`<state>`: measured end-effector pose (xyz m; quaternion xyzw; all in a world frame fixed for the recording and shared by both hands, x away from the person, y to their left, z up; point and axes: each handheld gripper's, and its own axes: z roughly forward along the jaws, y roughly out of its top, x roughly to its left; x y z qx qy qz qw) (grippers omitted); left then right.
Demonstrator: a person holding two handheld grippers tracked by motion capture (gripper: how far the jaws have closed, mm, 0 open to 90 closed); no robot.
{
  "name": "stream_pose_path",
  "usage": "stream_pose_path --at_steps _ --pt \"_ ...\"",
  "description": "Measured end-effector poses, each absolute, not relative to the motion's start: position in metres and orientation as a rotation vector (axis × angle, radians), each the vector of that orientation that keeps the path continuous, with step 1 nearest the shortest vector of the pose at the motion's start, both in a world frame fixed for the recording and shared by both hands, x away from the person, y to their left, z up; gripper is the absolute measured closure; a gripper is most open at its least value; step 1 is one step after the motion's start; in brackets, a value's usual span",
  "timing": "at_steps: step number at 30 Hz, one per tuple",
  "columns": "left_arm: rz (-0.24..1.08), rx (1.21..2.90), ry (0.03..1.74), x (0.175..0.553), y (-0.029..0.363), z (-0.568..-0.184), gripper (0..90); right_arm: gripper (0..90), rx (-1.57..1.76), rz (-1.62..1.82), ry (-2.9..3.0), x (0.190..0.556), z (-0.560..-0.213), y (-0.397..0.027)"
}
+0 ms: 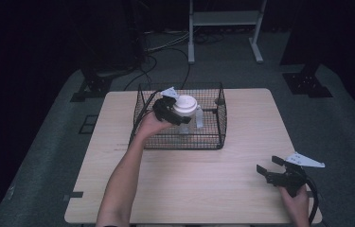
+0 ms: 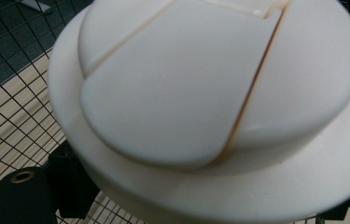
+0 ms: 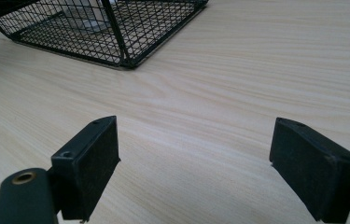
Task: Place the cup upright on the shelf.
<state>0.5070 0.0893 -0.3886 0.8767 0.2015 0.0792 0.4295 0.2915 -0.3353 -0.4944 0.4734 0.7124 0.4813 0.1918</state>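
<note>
1. A clear jug [image 1: 187,119] with a white lid [image 1: 185,104] stands inside a black wire basket [image 1: 213,137], toward the basket's middle and a little to the left.
2. In the left gripper view the lid [image 2: 200,107] looms very close, a round white cap with a hinged flap outlined by thin seams; basket mesh and desk show behind it at the left.
3. The left tongs [image 1: 168,109] reach over the basket's left wall and sit against the lid's left side. Their jaws stand nearly pressed together; whether they pinch the lid's rim cannot be told.
4. The basket rests on the far half of a pale wooden desk [image 1: 189,179].
5. The right tongs [image 1: 265,171] rest near the desk's near right corner, well apart from the basket, pointing left.
6. In the right gripper view the right tongs [image 3: 193,168] are spread wide, with bare desk between the pads, and the basket's [image 3: 116,28] corner lies farther off.
</note>
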Motion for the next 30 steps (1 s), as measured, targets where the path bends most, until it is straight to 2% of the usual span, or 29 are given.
stream_pose_path --at_steps 8,30 --pt "0.2 2.173 0.506 0.5083 0.0896 -0.3887 13.6 14.3 1.337 1.382 1.991 0.2919 -0.4946 -0.3385" --pt "0.194 2.184 0.527 0.5011 0.0971 -0.3834 3.6 14.4 1.331 1.371 2.003 0.292 -0.4947 -0.3372"
